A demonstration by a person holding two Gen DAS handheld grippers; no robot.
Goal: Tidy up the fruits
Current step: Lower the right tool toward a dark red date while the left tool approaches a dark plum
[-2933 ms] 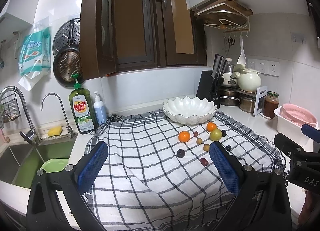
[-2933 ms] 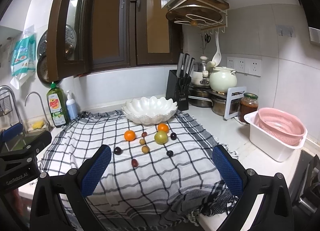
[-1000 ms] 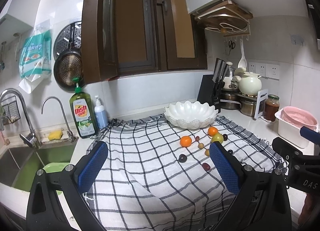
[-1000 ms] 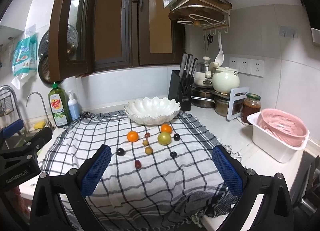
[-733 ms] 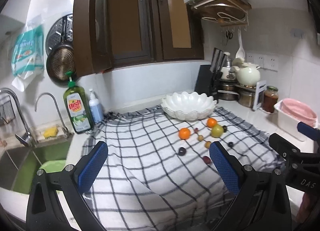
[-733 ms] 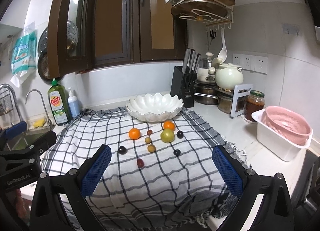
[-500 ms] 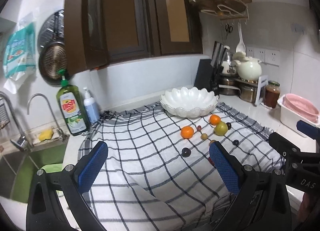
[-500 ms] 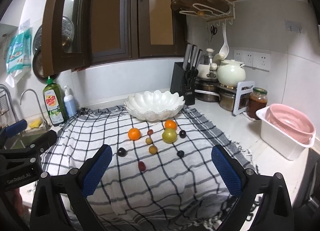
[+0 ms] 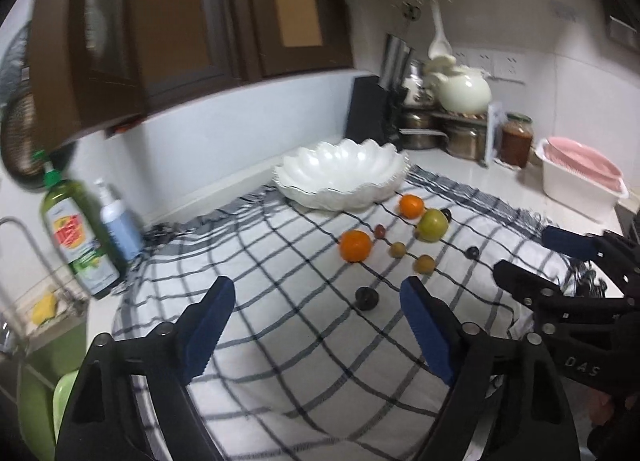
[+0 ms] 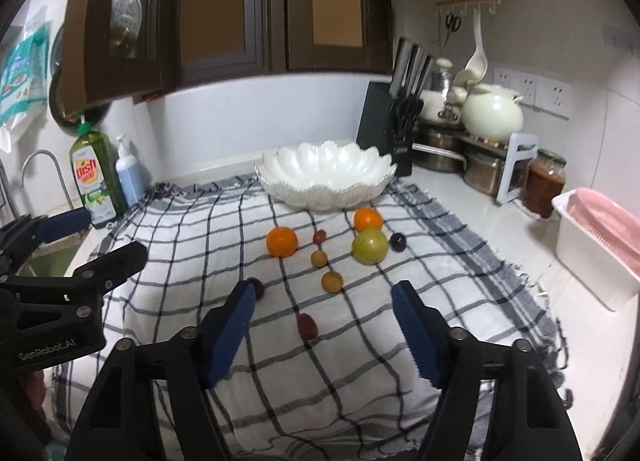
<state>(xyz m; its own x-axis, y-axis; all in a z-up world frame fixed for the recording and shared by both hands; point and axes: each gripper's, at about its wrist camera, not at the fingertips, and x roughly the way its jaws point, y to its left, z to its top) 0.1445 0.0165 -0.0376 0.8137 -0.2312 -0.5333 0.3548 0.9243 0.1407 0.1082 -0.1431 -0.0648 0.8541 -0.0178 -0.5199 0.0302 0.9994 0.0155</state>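
Several fruits lie on a checked cloth [image 10: 360, 345] in front of an empty white scalloped bowl [image 10: 325, 175]: two oranges [image 10: 282, 241] [image 10: 367, 219], a green apple [image 10: 370, 246], small yellow-brown fruits [image 10: 331, 281], dark plums [image 10: 397, 241] and a red one [image 10: 307, 325]. My right gripper [image 10: 320, 297] is open and empty, just short of the red fruit. My left gripper [image 9: 312, 297] is open and empty, near a dark plum [image 9: 366, 297]. The bowl [image 9: 344, 173], orange [image 9: 355, 245] and apple [image 9: 432, 224] also show in the left wrist view.
A dish soap bottle [image 10: 92, 181] and a blue pump bottle [image 10: 129, 177] stand left by the sink. A knife block [image 10: 390, 141], pots, a cream teapot [image 10: 493, 111], a jar [image 10: 546, 183] and a pink colander in a white tub [image 10: 600, 245] stand at the right.
Both grippers have moved forward and down toward the fruits, which now look larger and nearer. Both stay open and empty.
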